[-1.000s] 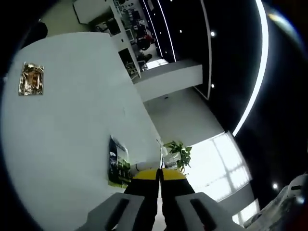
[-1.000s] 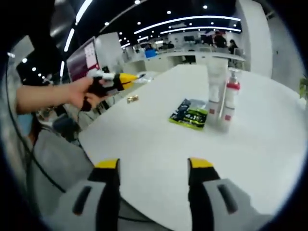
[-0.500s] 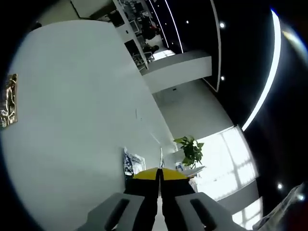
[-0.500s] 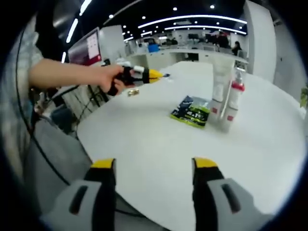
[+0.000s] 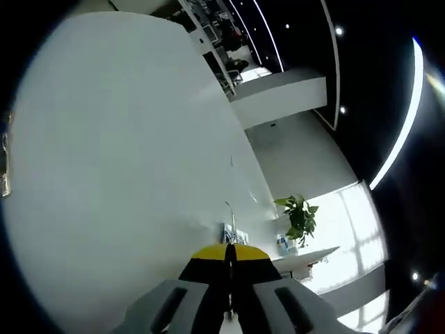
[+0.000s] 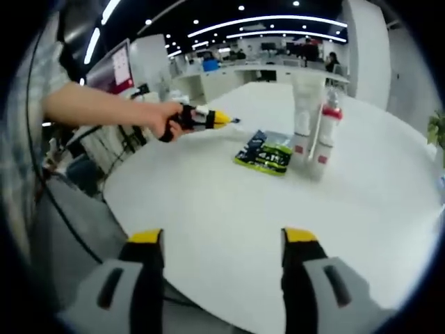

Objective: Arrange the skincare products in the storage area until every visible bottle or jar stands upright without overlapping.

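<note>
The right tool [image 6: 224,240] hangs released over the round white tabletop [image 6: 361,195], its yellow-tipped jaws wide apart and touching nothing. The left tool [image 5: 229,252] is clenched, jaws pressed together on nothing, above the same smooth tabletop; in the right gripper view it is held in a hand [image 6: 161,120]. A tall white tube [image 6: 302,111] and a red-capped pump bottle [image 6: 324,132] stand upright side by side, just beside a flat dark-and-green glossy sachet [image 6: 265,152]. Their labels are too blurred to read.
</note>
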Demonstrator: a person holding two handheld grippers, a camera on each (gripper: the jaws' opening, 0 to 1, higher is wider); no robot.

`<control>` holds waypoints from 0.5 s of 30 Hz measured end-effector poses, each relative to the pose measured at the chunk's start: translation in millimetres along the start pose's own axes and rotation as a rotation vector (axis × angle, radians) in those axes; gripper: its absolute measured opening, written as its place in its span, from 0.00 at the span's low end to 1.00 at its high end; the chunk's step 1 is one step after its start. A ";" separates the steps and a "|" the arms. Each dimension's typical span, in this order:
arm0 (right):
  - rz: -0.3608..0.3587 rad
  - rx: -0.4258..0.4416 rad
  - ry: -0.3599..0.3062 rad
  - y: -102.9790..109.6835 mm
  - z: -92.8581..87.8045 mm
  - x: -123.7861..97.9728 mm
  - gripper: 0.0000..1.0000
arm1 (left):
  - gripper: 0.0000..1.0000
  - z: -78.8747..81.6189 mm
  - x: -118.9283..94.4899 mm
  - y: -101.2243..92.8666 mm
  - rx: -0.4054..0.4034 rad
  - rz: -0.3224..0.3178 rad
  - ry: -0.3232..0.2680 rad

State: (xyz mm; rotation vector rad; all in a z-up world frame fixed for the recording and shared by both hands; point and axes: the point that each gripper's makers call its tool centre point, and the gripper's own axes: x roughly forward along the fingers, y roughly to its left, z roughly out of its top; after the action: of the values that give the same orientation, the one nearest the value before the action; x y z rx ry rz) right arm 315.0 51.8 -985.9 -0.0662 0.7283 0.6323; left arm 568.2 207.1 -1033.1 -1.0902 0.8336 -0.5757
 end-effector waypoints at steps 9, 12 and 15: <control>-0.012 -0.002 0.010 -2.6 -1.6 0.1 0.67 | 0.00 -7.9 8.4 16.4 0.004 0.056 0.019; -0.026 0.011 0.003 -6.5 -0.9 -1.8 0.66 | 0.00 -8.3 9.6 19.9 0.010 0.066 0.020; -0.030 0.008 0.007 -6.7 -1.7 -1.5 0.66 | 0.01 -6.8 9.8 15.9 0.032 0.082 0.017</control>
State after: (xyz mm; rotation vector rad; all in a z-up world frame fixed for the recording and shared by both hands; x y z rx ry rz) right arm 316.8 45.1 -987.3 -0.0719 0.7353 0.6004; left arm 568.4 201.9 -1052.3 -1.0183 0.8768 -0.5282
